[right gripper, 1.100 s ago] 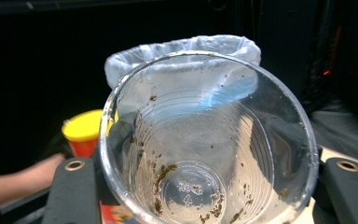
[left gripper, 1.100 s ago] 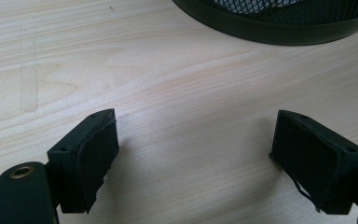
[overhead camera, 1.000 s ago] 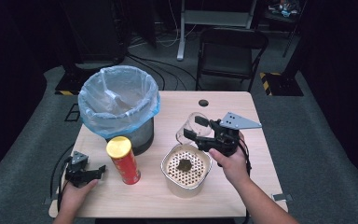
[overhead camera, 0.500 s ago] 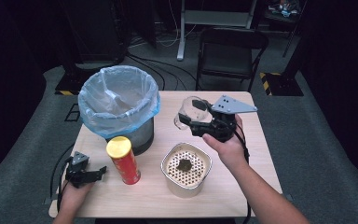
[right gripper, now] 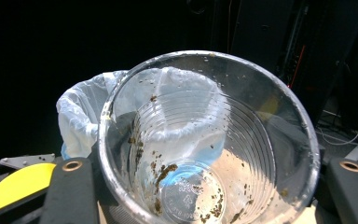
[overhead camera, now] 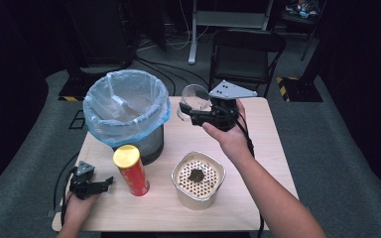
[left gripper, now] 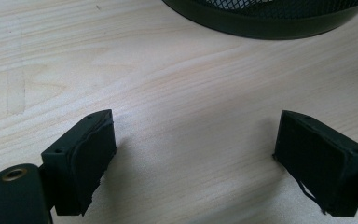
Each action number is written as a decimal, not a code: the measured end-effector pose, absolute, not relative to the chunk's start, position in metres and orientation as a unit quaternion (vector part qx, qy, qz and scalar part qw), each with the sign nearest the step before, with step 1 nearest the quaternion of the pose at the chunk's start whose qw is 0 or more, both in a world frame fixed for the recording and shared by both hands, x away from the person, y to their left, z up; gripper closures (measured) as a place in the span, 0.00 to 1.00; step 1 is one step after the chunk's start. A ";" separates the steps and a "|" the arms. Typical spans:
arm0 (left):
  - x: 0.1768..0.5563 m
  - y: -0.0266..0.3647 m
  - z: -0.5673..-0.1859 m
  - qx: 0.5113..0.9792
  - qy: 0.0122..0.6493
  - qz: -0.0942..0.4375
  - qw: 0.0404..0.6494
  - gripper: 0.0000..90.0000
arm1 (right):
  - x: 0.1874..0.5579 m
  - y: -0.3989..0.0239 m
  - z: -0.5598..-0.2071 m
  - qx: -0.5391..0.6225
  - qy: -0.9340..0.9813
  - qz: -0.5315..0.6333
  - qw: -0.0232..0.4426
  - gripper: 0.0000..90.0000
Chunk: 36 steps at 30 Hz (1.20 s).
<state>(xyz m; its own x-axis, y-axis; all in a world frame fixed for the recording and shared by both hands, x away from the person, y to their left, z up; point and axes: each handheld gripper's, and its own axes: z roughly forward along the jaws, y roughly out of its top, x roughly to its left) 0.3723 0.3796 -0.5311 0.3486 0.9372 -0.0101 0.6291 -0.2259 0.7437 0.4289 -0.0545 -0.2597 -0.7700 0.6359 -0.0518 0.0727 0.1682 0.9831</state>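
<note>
Jaws of the right gripper [overhead camera: 191, 119] clamp a clear plastic cup [overhead camera: 193, 101], one on each side of its wall, holding it above the surface [overhead camera: 263, 148] just beside the lined bin [overhead camera: 126, 111]. Brown dregs cling inside the cup [right gripper: 205, 140]. Judging from this, the carry to the bin is under way; the next move calls for bringing the cup over the liner and releasing or tipping it there. Left gripper [overhead camera: 92, 186] rests low near the surface's front corner, its jaws spread wide over bare wood, having just been opening with nothing between them. Beside it stand a red can [overhead camera: 131, 171] and a strainer pot [overhead camera: 198, 178]. The mark moulded into the cup's base is too small to read.
</note>
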 end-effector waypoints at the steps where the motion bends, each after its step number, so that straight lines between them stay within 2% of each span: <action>1: 0.372 0.380 -0.531 0.749 0.522 0.229 0.336 0.13 | 0.431 -0.052 -0.258 0.242 0.728 0.595 0.240 0.36; 12: 0.372 0.380 -0.531 0.750 0.522 0.228 0.337 0.14 | 0.460 -0.023 -0.242 0.248 0.728 0.603 0.214 0.36; 21: 0.373 0.379 -0.531 0.746 0.523 0.231 0.341 0.14 | 0.475 0.013 -0.231 0.227 0.741 0.590 0.226 0.35; 36: 0.373 0.380 -0.530 0.751 0.521 0.226 0.336 0.14 | 0.488 0.068 -0.237 0.224 0.758 0.575 0.210 0.35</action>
<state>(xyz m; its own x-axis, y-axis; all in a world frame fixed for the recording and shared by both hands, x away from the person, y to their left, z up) 0.3725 0.3801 -0.5302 0.3547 0.9349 -0.0111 0.6321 -0.2310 0.7396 0.4881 0.0677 -0.2368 -0.8112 0.5817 -0.0602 0.0987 0.2377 0.9663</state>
